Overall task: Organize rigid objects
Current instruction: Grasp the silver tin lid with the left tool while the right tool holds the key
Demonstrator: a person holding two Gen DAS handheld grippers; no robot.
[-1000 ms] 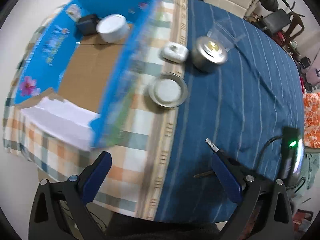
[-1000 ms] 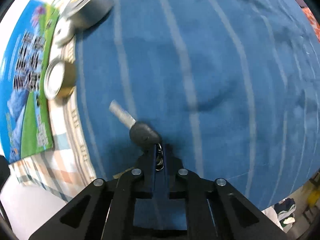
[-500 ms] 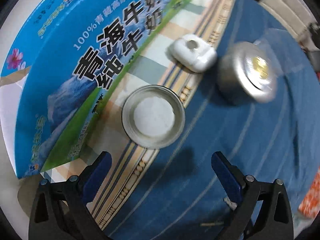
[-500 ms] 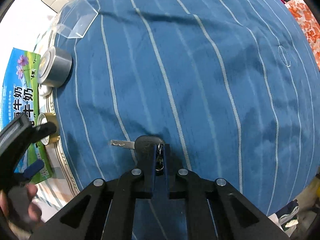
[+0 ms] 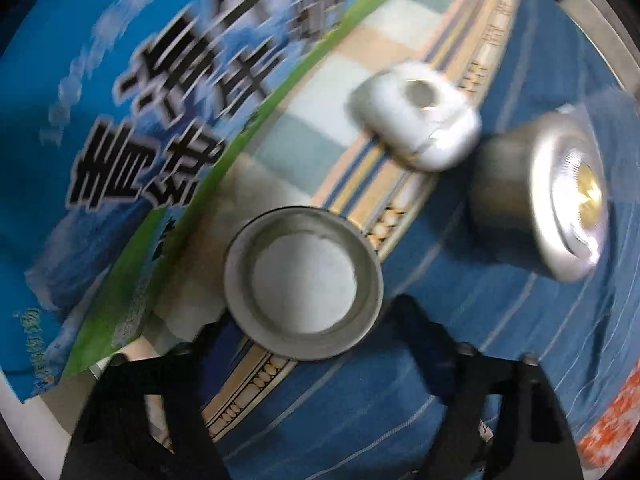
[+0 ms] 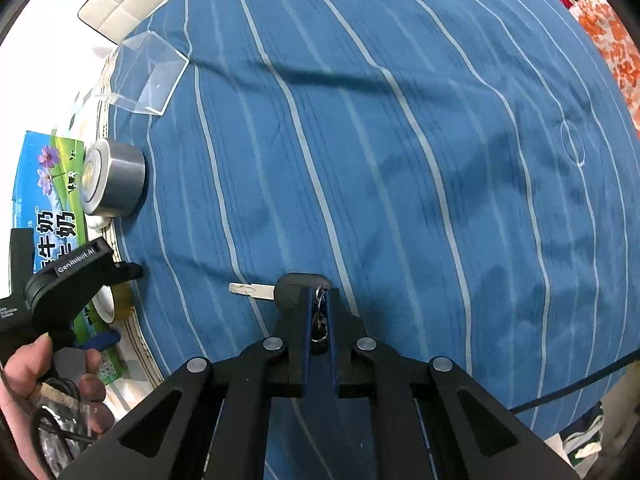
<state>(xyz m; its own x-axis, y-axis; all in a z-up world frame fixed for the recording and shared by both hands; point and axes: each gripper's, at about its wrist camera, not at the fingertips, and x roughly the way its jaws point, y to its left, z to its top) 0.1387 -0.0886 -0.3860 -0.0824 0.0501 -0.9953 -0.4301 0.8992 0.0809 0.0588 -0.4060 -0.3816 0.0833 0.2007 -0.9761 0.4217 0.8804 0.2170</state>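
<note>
Two grippers are working at once. The left gripper (image 5: 304,344), jaws apart, is now straddling the shallow metal tin (image 5: 302,282) beside the blue milk carton (image 5: 120,120), having dropped in from above the table; a grasp looks imminent. The right gripper (image 6: 318,308) is still clamping the car key (image 6: 280,292) over the striped blue cloth (image 6: 400,140).

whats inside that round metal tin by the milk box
The round metal tin sits open-topped, showing only a flat whitish disc across its bottom and grey inner walls. Motion blur hides finer detail, and nothing shows what lies beneath the disc. The left gripper straddles it.
</note>
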